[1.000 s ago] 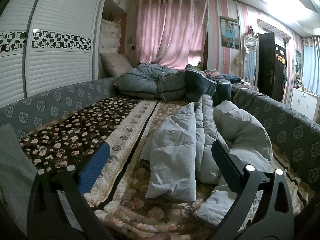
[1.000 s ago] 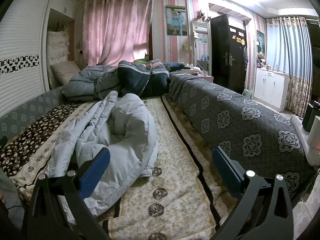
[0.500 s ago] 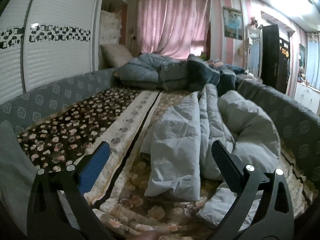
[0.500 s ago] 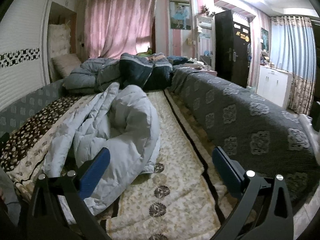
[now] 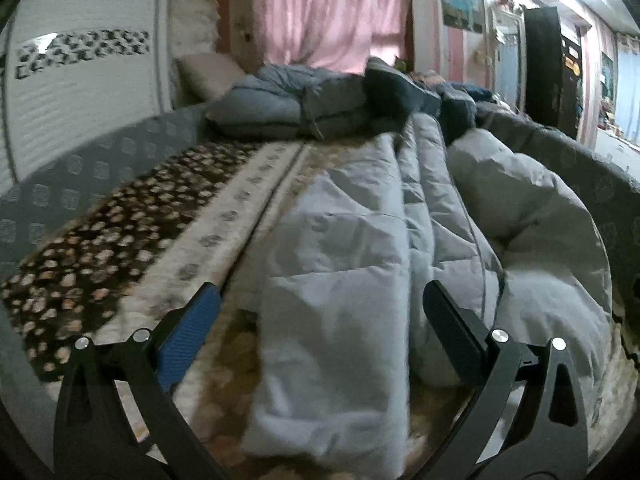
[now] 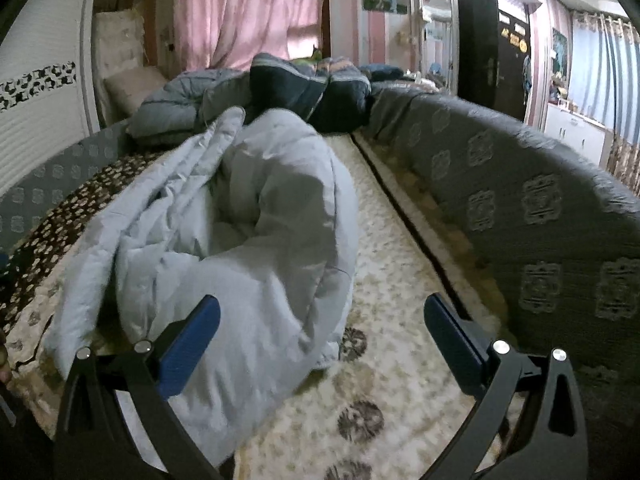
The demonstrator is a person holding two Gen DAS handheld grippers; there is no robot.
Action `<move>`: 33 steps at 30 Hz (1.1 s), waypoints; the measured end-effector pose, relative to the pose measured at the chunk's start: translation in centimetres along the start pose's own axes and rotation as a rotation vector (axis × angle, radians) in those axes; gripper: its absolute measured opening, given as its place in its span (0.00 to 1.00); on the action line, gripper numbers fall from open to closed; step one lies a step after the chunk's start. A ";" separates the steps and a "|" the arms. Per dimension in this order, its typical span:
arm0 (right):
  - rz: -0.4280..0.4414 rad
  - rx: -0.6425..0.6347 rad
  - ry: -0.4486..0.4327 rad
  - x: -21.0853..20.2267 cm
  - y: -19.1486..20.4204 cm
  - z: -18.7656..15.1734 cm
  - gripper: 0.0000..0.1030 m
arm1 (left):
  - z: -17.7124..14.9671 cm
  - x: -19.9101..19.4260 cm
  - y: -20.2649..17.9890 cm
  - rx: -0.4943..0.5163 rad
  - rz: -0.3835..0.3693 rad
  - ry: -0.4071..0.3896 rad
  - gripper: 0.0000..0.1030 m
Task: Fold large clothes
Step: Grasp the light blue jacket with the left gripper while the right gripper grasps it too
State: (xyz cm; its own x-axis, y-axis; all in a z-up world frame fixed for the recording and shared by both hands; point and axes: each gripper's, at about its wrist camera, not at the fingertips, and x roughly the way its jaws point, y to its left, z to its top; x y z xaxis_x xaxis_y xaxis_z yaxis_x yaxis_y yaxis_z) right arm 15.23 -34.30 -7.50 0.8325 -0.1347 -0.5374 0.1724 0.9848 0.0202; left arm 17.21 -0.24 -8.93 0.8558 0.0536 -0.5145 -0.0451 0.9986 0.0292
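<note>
Pale-blue puffy coat [image 5: 340, 280] lies bunched on the near bed [image 6: 400, 280], looks light, soft and slippery, so pinch its near hem; left gripper [image 5: 320, 320] and right gripper [image 6: 322, 320] both spread, empty.

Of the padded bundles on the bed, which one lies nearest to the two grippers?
The pale grey quilted coat, crumpled directly before both open grippers. The darker blue-grey bedding is piled at the far end, by the pink curtain.
</note>
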 end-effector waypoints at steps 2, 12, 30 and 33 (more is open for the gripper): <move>-0.008 0.006 0.014 2.2 0.1 0.2 0.99 | 0.2 1.6 -1.6 0.025 -0.025 0.018 0.97; 0.029 -0.003 0.170 10.7 0.3 0.2 0.50 | -1.0 11.5 -4.5 0.106 0.006 0.209 0.75; -0.191 -0.093 0.011 11.5 -9.5 13.2 0.10 | 11.4 17.4 13.7 0.071 0.276 0.139 0.12; -0.265 -0.175 -0.031 12.2 -9.4 16.0 0.10 | 14.7 18.2 17.1 -0.007 0.304 0.115 0.11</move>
State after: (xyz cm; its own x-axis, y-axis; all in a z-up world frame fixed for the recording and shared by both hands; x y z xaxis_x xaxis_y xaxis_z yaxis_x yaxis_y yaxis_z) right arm 32.22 -46.96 -0.75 0.7868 -0.3899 -0.4784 0.2946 0.9184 -0.2640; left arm 39.63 17.79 -5.19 0.7387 0.3487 -0.5769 -0.2934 0.9368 0.1906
